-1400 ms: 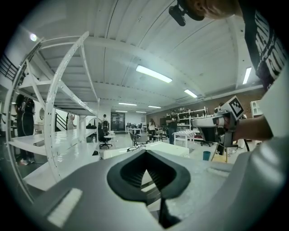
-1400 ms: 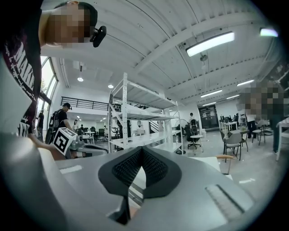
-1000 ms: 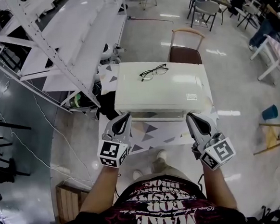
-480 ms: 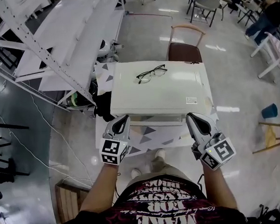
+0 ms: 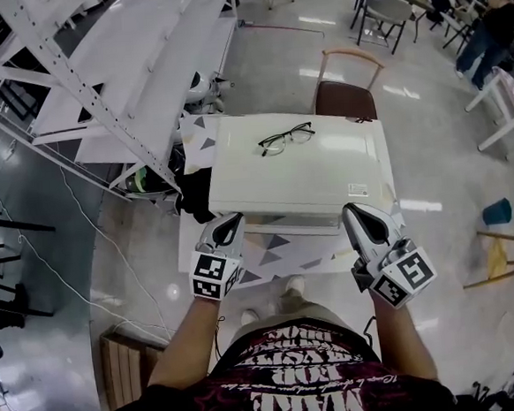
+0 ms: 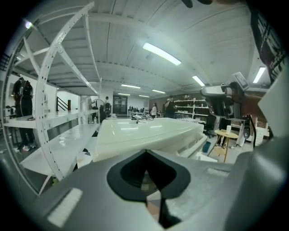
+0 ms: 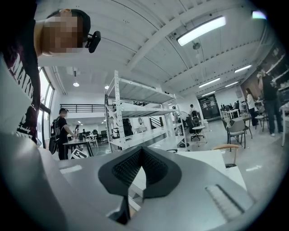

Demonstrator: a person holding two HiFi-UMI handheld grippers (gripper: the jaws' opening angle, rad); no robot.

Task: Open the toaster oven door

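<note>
Little has shifted over the past second: the left gripper (image 5: 229,221) sits a touch lower in the head view, and the right gripper (image 5: 361,211) is about where it was. Both are poised at the front of the cream toaster oven (image 5: 300,172), one near each front corner, neither clearly touching it. Each gripper's own view shows its jaws pressed together with nothing caught between them. The oven stands on a small table (image 5: 270,243) with a triangle-patterned top, its front facing the person. Its door looks closed, and the handle bar (image 5: 291,227) runs along the front between the two grippers. A pair of black-rimmed glasses (image 5: 285,138) lies on the oven's top. Behind the table stands a brown chair (image 5: 344,101), and white metal shelving (image 5: 122,69) fills the area to the left.
</note>
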